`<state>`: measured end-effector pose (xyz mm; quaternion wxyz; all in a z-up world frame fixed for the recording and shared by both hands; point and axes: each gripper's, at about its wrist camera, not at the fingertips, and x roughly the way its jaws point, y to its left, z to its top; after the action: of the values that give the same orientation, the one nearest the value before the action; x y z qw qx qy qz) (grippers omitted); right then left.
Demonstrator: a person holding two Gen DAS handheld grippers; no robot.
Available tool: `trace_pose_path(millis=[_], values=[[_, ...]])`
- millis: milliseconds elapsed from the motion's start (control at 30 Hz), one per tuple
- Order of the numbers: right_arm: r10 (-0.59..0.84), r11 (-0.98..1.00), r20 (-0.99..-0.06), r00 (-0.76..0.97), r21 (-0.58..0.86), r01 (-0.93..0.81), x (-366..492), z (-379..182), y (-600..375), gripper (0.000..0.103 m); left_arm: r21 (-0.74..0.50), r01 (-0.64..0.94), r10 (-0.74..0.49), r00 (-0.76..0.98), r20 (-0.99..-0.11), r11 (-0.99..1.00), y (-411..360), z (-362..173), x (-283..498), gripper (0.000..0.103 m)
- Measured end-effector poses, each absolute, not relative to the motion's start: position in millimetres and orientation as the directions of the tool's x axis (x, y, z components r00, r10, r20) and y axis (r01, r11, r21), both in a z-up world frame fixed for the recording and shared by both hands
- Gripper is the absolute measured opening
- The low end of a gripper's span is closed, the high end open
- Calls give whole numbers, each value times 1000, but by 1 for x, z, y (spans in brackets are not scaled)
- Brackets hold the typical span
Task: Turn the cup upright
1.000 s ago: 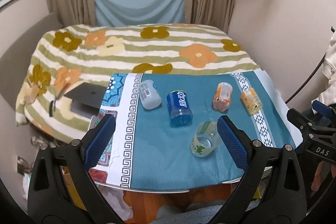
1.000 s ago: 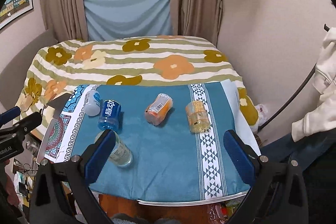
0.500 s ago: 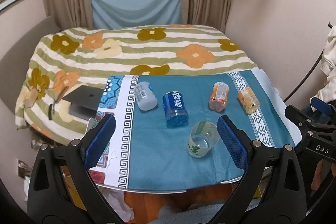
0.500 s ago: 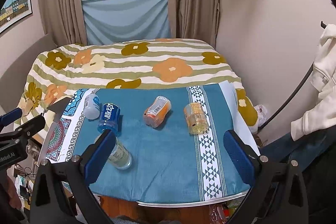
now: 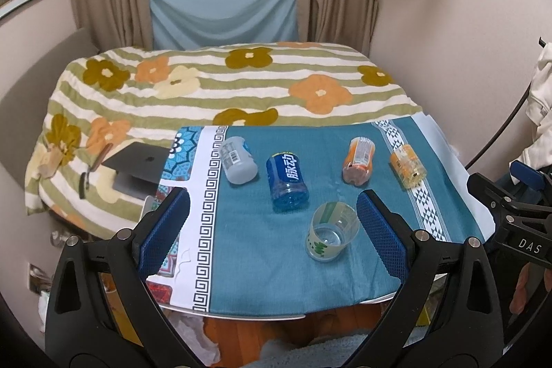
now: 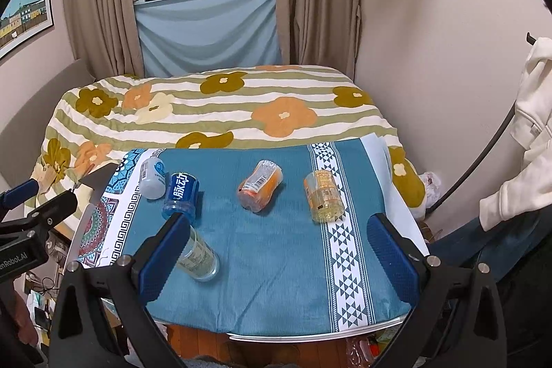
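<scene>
A clear cup with green print (image 5: 330, 231) lies on its side on the teal tablecloth (image 5: 262, 250), its open mouth facing the left wrist camera. In the right wrist view the cup (image 6: 199, 256) lies partly hidden behind the right gripper's left finger. My left gripper (image 5: 272, 231) is open and empty, held above the table's near edge, and the cup is close to its right finger (image 5: 379, 231). My right gripper (image 6: 277, 252) is open and empty above the near part of the table.
Several containers lie on the cloth: a white bottle (image 5: 238, 159), a blue bottle (image 5: 286, 181), an orange bottle (image 5: 358, 161) and a yellow jar (image 5: 407, 165). A bed with a flowered blanket (image 5: 220, 85) stands behind. A laptop (image 5: 138, 168) lies left of the table.
Both grippers have risen and tilted so the table sits lower in both views. The cup has not moved on the cloth. Both grippers stay open.
</scene>
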<state>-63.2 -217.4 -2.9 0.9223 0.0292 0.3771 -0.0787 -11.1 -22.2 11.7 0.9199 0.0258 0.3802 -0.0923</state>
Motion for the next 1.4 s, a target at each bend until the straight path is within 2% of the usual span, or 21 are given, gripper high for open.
trace_pose_path(millis=[1400], values=[[-120, 985, -698, 706, 2, 170, -57, -1, -214, 102, -32, 195, -161, 695, -701, 980, -20, 10, -6, 102]])
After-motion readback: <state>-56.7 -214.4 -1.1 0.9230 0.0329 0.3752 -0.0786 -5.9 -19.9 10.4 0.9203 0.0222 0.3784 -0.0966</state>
